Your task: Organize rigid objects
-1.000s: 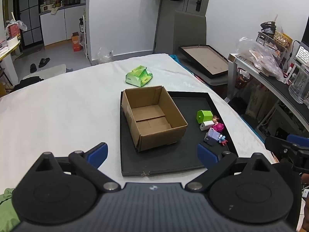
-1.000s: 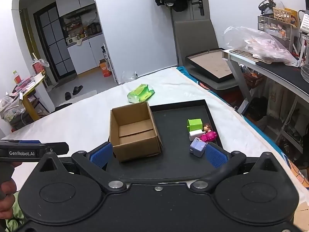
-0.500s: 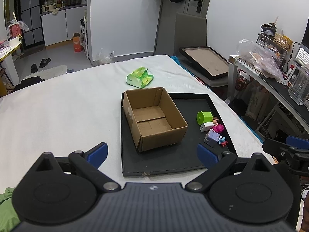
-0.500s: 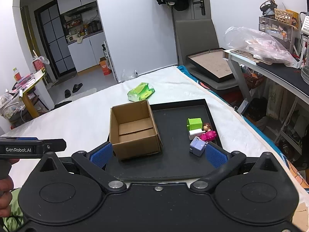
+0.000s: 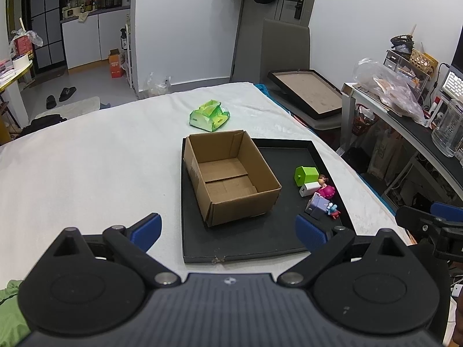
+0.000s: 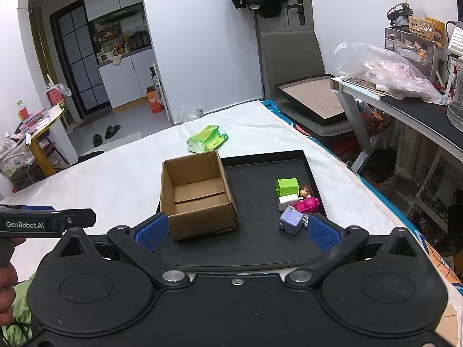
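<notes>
An open cardboard box stands empty on the left part of a black tray. On the tray's right side lie small toys: a green block, a white block, a pink doll and a lavender block. My left gripper is open, held back from the tray's near edge. My right gripper is open too, above the tray's near edge, holding nothing.
A green packet lies on the white cloth-covered table beyond the box. A picture frame leans at the right, beside a cluttered desk. Green cloth shows at the lower left.
Both views have shifted only slightly; the grippers stay open and nothing on the tray has moved.
</notes>
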`<action>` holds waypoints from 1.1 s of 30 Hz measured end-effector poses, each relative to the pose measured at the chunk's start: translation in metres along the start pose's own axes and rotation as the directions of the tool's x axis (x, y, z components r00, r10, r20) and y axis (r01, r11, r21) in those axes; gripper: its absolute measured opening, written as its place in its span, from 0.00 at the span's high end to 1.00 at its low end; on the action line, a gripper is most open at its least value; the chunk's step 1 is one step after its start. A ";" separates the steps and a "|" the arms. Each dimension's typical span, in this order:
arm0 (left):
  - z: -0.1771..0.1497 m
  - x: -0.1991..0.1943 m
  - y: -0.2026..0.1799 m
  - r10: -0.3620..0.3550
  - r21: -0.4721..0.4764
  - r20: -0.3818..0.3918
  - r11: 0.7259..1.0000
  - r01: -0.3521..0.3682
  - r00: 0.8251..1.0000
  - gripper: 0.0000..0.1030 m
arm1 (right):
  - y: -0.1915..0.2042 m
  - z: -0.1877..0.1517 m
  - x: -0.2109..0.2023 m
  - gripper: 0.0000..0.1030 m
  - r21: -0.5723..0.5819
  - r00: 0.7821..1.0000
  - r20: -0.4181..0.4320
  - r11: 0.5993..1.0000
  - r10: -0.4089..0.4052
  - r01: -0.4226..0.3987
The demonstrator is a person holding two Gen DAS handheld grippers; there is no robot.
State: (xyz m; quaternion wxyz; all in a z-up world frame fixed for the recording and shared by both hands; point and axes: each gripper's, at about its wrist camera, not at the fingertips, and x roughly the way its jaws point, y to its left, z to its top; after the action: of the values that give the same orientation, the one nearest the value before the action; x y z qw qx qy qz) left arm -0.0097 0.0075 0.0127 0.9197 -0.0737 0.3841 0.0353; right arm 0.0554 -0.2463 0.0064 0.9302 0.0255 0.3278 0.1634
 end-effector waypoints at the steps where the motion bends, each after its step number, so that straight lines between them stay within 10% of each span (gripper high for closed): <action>1: 0.000 0.000 0.000 0.000 -0.001 -0.001 1.000 0.000 1.000 0.05 | 0.000 0.000 0.000 0.00 0.001 1.000 -0.001 1.000 -0.001 0.001; 33: -0.001 -0.001 -0.002 -0.019 0.018 0.014 1.000 0.019 1.000 0.05 | 0.000 -0.002 0.006 0.00 0.000 0.999 -0.032 0.999 -0.044 0.044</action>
State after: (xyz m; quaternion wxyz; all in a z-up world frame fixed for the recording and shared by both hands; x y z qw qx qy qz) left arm -0.0108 0.0054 0.0126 0.9233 -0.0689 0.3771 0.0237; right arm 0.0581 -0.2443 0.0012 0.9282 0.0158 0.3430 0.1431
